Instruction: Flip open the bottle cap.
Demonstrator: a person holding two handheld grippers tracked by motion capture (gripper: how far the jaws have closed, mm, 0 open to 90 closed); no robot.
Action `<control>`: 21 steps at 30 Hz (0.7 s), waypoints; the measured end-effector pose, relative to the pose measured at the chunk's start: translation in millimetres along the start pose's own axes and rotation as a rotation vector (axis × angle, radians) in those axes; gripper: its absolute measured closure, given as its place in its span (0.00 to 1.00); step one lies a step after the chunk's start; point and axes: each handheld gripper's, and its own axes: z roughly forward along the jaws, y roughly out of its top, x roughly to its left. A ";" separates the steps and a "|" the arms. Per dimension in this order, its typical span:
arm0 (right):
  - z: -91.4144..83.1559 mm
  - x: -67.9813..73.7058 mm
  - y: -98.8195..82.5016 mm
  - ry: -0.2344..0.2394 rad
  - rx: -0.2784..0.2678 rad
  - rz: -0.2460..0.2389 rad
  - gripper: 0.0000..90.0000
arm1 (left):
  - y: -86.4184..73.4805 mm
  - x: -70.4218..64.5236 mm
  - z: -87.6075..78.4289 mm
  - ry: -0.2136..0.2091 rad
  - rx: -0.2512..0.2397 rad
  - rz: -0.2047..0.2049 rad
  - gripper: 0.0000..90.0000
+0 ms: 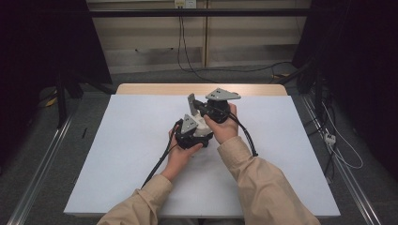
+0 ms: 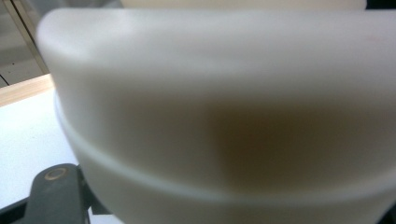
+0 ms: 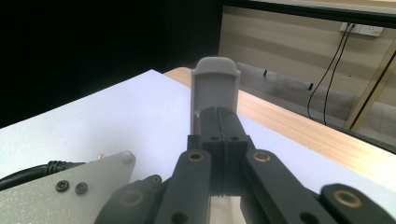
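White plastic is what the work turns on: a pale, rounded box (image 2: pixel 224 116) with a seam line running round it, held above the middle of the table between the two grippers. In the left gripper view it sits so near the lens that it blurs, and one dark jaw shows at the lower left corner against its side. From the high view, a little of the white body (image 1: pixel 202 127) shows between the two hands.

The left gripper (image 1: pixel 193 133) has its jaws drawn in narrow around the box, by my reading clamped on its lower part, though the contact itself is hidden. The right gripper (image 1: pixel 199 107) has its jaws pressed flat together on a thin grey tab (image 3: pixel 215 86), rounded at the top, that stands up past the tips. Whether this tab is a flap of the box or a separate piece I cannot tell from here.

Both hands hang close together over the white sheet (image 1: pixel 122 140) that covers the wooden table (image 1: pixel 155 89), one gripper body nearly touching the other.

I judge the step to be a pulling-apart or opening, with one hand bracing and the other gripping the tab. The next move calls for a firm left-hand hold and a straight, steady draw on the tab, since a slanted pull could let the thin piece slip from the pads.
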 end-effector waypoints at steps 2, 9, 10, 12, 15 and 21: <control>0.9 -0.3 -0.3 0.002 0.001 0.002 1.00 | 0.0 -0.1 -0.1 0.002 0.002 0.002 0.21; 4.7 0.0 -0.8 0.000 0.005 -0.005 1.00 | 0.0 0.2 0.0 0.000 0.001 0.001 0.21; 5.3 -0.1 -0.9 0.002 0.006 -0.004 1.00 | 0.0 0.1 0.0 0.000 0.001 -0.001 0.21; 6.4 -0.3 -1.2 0.003 0.007 -0.002 1.00 | 0.1 0.4 -0.1 -0.001 0.004 0.003 0.21; 8.1 -0.3 -1.6 0.001 0.014 -0.003 1.00 | 0.0 0.3 0.0 0.001 0.001 -0.003 0.21; 11.4 -0.5 -1.8 0.004 0.012 0.000 1.00 | 0.1 0.4 -0.1 -0.001 0.004 0.003 0.21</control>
